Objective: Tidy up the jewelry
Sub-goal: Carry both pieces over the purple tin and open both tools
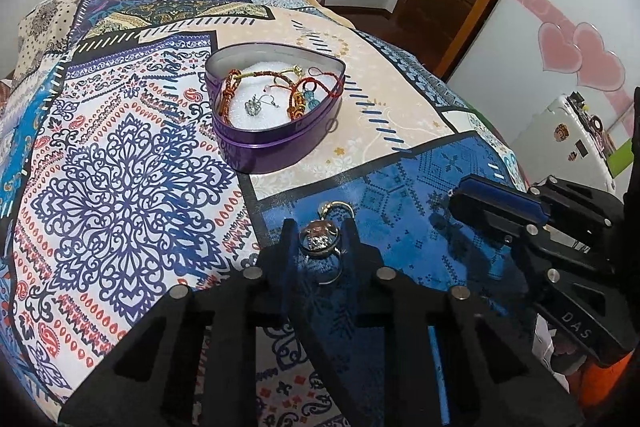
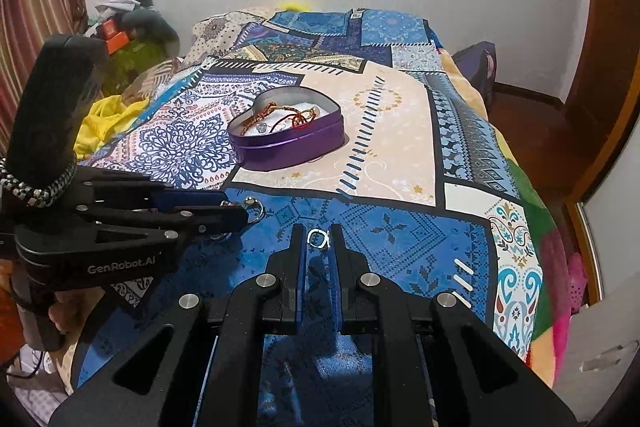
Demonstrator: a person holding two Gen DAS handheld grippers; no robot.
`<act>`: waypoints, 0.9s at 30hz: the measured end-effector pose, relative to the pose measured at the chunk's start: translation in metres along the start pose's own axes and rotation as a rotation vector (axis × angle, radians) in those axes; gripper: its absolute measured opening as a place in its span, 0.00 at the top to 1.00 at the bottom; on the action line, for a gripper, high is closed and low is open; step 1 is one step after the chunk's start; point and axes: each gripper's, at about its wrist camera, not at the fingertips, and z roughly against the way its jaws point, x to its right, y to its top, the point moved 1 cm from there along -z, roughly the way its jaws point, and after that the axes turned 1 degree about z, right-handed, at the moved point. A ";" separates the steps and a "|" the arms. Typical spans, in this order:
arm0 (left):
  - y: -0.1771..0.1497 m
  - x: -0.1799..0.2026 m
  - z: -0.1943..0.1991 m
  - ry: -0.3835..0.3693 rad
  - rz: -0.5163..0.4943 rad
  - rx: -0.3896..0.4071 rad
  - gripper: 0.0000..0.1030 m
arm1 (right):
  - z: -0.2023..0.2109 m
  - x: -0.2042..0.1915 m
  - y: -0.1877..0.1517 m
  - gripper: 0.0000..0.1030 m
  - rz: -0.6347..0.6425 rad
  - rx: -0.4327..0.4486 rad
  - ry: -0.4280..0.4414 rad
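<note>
In the left wrist view, the left gripper (image 1: 319, 231) is seen low over the blue patch of the bedspread (image 1: 400, 211) near the bed's near edge, its jaws drawn in around a round jewelled pendant (image 1: 318, 238) with a thin gold hoop (image 1: 340, 206) at its top; the jaws appear to pinch the pendant at its sides, though firm contact cannot be fully confirmed. A steady, light squeeze is advised, so that the pendant is not flicked off the soft cloth, and the lift is best made straight up before it is carried to the purple heart-shaped tin (image 1: 276, 107), which sits further in toward the middle of the bed. Inside the tin, on a white lining, roughly three braided cord bracelets and one small silver piece can be counted; the cords overlap, so the count is unsure. The right gripper (image 1: 456, 195) is seen at the right, apart from the pendant. In the right wrist view, the right gripper (image 2: 318, 235) is held with its jaws nearly pressed together, pinching one small silver ring (image 2: 318, 239) at the very tips. The ring should be released low over the tin (image 2: 288, 143), since so shallow a hold could slip. One tin, one pendant and one ring are counted; the left gripper (image 2: 240, 215) lies at the left.
</note>
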 end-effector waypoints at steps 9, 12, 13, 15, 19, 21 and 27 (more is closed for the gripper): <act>0.000 0.008 0.020 0.031 -0.049 0.074 0.80 | 0.006 -0.001 0.004 0.91 0.004 0.013 -0.008; 0.002 0.010 0.029 0.046 -0.066 0.098 0.80 | 0.008 -0.002 0.008 0.91 0.005 0.024 -0.009; 0.003 0.010 0.033 0.050 -0.069 0.105 0.80 | 0.009 -0.003 0.009 0.91 0.004 0.028 -0.008; 0.006 0.009 0.038 0.055 -0.070 0.120 0.80 | 0.011 -0.003 0.013 0.91 -0.001 0.041 -0.006; 0.014 0.006 0.050 0.064 -0.065 0.154 0.80 | 0.015 -0.004 0.021 0.91 0.000 0.067 -0.004; 0.018 0.004 0.055 0.068 -0.063 0.169 0.80 | 0.015 -0.005 0.026 0.91 0.002 0.080 -0.004; 0.030 -0.002 0.063 0.079 -0.063 0.203 0.80 | 0.014 -0.004 0.042 0.91 -0.004 0.115 0.003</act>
